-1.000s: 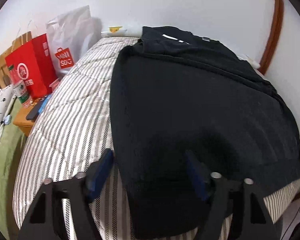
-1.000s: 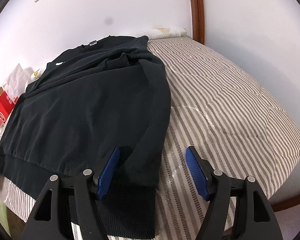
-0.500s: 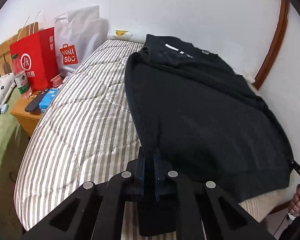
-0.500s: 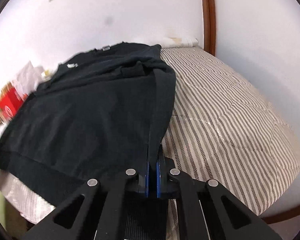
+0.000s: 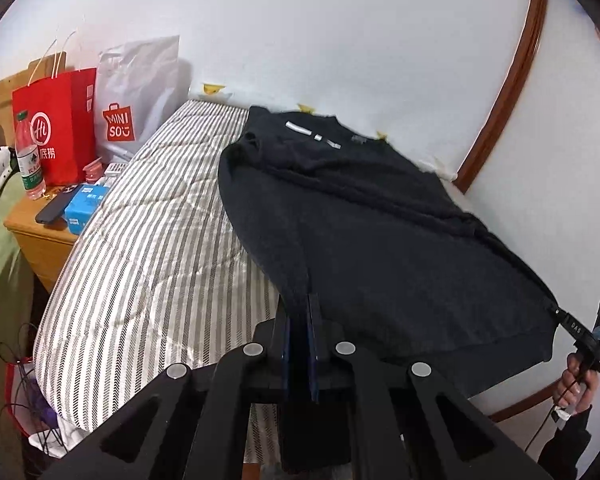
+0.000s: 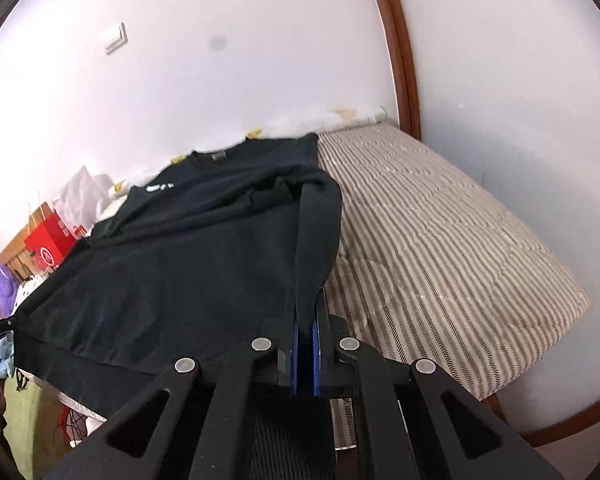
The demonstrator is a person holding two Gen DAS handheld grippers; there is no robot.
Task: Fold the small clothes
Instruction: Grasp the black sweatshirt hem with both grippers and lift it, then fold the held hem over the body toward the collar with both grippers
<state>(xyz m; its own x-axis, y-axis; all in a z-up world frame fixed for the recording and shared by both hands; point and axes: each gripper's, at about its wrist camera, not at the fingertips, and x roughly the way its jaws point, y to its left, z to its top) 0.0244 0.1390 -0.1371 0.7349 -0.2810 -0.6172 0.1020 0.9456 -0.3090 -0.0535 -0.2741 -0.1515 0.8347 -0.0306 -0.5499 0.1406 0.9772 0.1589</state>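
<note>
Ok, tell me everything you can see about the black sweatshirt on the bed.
The black sweatshirt is soft knit with a ribbed hem, small white chest lettering and a grey neck tag. It lies spread on the striped mattress, sleeves folded across the body. The left gripper and right gripper pinch its hem corners in shut jaws.

The left gripper (image 5: 300,320) is clamped on the near corner of a black sweatshirt (image 5: 380,232), lifting its hem off the striped bed (image 5: 152,248). At the far right a hand (image 5: 578,384) holds the other gripper (image 5: 560,314) on the opposite corner. A red bag (image 5: 60,120) and a bottle (image 5: 28,156) stand on the wooden nightstand (image 5: 40,240).
</note>
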